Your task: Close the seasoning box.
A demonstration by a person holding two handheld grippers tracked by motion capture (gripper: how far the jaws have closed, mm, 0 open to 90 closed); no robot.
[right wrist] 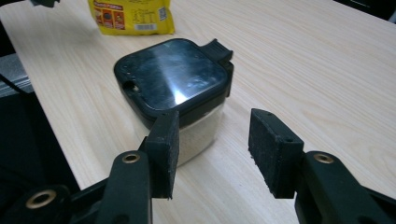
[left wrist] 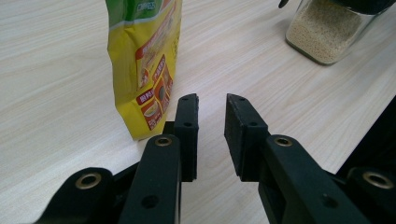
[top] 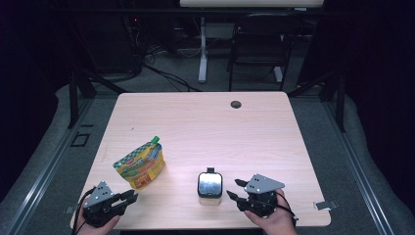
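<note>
My left claw [top: 128, 198] sits at the near left corner of the desk [top: 254, 127], held in a hand [top: 98, 223] that comes in from the bottom edge. Its jaws stand a modest gap apart with nothing between them. In the left gripper view the yellow and green pouch [left wrist: 144, 65] stands upright just beyond and to the left of the left claw [left wrist: 211, 114], close to one jaw tip, though I cannot tell whether it touches. From above, the pouch [top: 140, 164] shows a green cap at its top corner and leans away from me.

My right claw [top: 233, 189] is near the front edge toward the right, in the other hand [top: 270, 220]. Its jaws are spread wide and grip nothing. The jar [top: 210, 184], clear-walled with a black square lid and pale grains inside, stands on the desk between the two claws, just beside the right one. In the right gripper view the jar [right wrist: 175, 93] sits just ahead of the right claw [right wrist: 215, 135], off to one side, behind one jaw rather than in the gap.
</note>
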